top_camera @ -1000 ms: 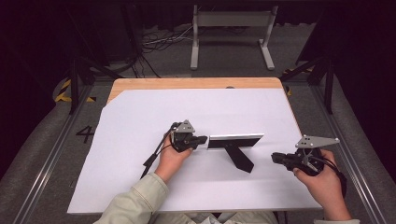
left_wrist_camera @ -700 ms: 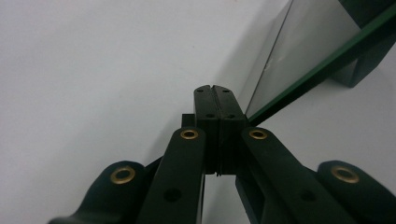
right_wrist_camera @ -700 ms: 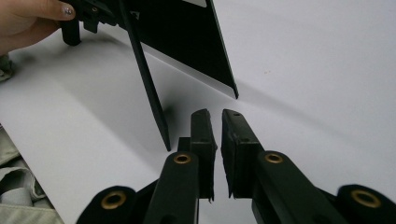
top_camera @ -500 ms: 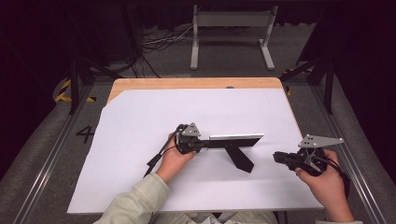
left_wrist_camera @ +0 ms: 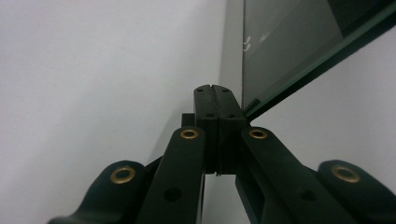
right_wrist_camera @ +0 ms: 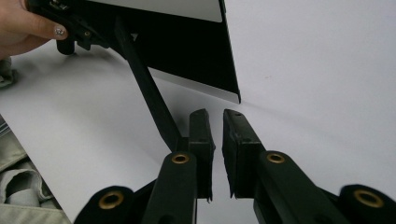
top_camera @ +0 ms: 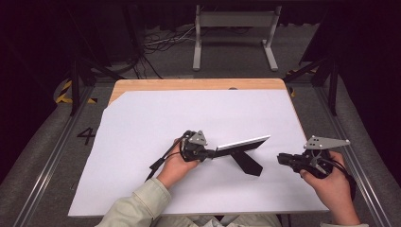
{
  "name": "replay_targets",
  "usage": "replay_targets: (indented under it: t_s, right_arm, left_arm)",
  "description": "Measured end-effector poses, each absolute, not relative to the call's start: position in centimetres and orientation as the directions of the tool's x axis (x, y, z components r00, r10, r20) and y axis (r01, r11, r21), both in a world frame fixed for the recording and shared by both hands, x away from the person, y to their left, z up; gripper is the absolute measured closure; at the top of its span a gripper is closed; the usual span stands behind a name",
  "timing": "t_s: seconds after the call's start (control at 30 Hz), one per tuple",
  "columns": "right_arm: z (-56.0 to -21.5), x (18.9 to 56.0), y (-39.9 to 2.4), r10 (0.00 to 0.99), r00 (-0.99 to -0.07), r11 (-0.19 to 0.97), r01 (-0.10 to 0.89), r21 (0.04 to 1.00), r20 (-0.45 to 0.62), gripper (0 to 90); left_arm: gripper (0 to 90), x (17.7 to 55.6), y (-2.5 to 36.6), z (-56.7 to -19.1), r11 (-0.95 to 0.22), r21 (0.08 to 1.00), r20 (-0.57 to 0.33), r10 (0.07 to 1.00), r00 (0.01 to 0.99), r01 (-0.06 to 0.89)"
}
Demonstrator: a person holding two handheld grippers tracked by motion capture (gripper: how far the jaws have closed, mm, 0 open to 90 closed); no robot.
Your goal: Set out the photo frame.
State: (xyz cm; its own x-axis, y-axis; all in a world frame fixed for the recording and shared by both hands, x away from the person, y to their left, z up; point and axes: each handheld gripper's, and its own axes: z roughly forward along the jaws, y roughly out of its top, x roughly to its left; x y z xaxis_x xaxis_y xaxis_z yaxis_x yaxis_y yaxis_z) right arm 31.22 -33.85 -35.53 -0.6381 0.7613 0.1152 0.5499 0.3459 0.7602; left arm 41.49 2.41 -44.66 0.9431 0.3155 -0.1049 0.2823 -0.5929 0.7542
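Left claw [top_camera: 211,153] clamps the picture frame's [top_camera: 243,143] near end, tilting it on its easel leg [top_camera: 247,161], while right claw [top_camera: 282,159], slightly parted and empty, waits beside it.

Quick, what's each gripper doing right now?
Left gripper: shut on the end of the picture frame.
Right gripper: slightly open, holding nothing; its jaws have just been opening.

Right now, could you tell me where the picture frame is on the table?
In the high view, the picture frame stands on its black stand at the middle of the white table, its left end clamped in the left gripper, the right gripper apart to its right.
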Motion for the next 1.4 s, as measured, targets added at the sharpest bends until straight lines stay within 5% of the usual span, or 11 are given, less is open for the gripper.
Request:
replay_targets:
  t_s: [1.4]
  right_arm:
    - [-34.1,30.1,-34.2,0.816,-0.555,0.270,0.613,0.742,0.162,78.8]
  left_arm:
    - [90.0,36.2,-3.2,-44.7,-0.719,0.689,-0.117,0.016,0.993,0.093]
